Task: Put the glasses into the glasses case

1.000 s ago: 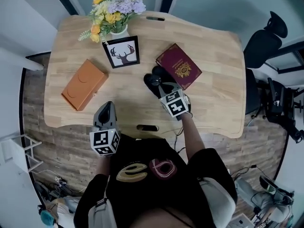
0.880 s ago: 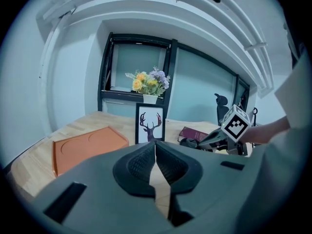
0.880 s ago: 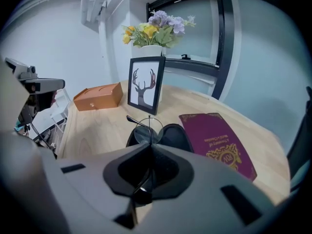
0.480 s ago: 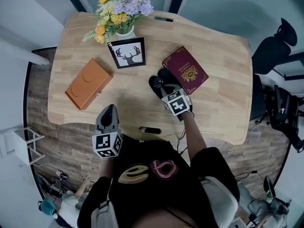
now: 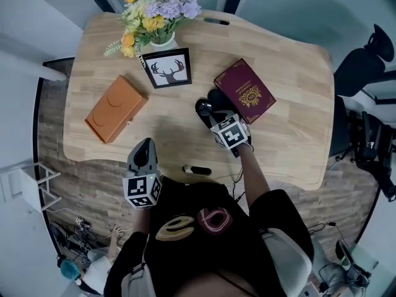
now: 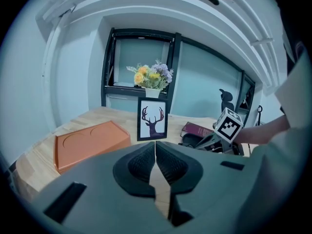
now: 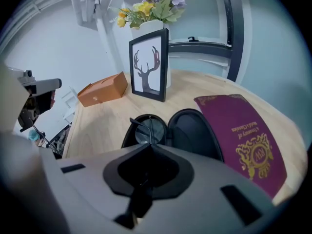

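The black glasses case (image 7: 192, 130) lies open on the wooden table (image 5: 291, 104), next to a maroon book. My right gripper (image 7: 151, 147) points steeply down over the case's left half and is shut on the glasses (image 7: 144, 132). One round lens and a thin temple show just past the jaw tips, inside that half. In the head view the right gripper (image 5: 212, 115) covers most of the case (image 5: 204, 106). My left gripper (image 6: 155, 145) is shut with nothing in it, and hovers near the table's front edge (image 5: 144, 146).
An orange box (image 5: 113, 109) lies at the table's left. A framed deer picture (image 5: 166, 68) and a vase of flowers (image 5: 154, 11) stand at the back. The maroon book (image 5: 245, 90) lies right of the case. An office chair (image 5: 365, 60) stands beyond the table's right end.
My right gripper has sunk a little toward the open case with the glasses in it. The left gripper has hardly moved.
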{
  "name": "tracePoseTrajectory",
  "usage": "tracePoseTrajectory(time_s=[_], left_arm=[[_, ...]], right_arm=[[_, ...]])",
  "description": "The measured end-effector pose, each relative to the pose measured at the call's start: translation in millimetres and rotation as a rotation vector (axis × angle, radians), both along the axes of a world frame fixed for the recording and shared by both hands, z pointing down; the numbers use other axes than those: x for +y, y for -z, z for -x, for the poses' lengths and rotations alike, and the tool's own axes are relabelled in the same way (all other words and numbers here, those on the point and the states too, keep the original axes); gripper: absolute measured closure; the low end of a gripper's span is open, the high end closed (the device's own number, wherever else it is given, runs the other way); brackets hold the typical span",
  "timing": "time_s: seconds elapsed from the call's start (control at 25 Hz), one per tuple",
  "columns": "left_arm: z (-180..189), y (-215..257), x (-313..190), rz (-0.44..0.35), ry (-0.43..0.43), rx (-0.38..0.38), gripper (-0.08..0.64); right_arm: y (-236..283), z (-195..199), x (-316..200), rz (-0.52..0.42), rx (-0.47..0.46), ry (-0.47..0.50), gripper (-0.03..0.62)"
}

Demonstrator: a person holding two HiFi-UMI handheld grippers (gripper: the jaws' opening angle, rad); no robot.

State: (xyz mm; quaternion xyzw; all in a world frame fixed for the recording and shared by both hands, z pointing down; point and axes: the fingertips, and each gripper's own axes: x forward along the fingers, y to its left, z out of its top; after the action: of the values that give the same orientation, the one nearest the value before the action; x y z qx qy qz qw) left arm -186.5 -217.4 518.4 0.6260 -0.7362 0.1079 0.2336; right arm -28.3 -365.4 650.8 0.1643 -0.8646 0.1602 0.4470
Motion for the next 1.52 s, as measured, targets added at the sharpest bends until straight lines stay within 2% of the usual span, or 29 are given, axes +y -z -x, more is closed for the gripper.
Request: tracePoseTrajectory(time_s=[0.64,0.96,1.16,1.36,1.52], left_arm=[[0.2,-9.5,-9.4,0.024,-0.008,0.007,0.54],[5.3,-8.6,-12.6,0.017,-0.015,0.006,0.54],[4.1,-3.7,-17.7,0.005,-0.045,0.002,0.54],[6.3,3.2,-23.7,-0.026,-0.064,0.019,0.54],[3.4,9.6,-31.1,-0.065,-0.09,0.042,0.54]], right_arm=[[-4.7,2.8,0.8,0.056,0.008,0.024,0.566],[0.3,6.1,1.7,0.022,-0.004,0.036,0.437],[12.8,0.2,-5.0,0.007,-0.046,-0.021,0.385],[32.2,-6.8,-9.0,-0.018,-0.103,-0.102,0.36],[48.5,-16.2,-7.3,-0.069,-0.109,-0.148,0.36]])
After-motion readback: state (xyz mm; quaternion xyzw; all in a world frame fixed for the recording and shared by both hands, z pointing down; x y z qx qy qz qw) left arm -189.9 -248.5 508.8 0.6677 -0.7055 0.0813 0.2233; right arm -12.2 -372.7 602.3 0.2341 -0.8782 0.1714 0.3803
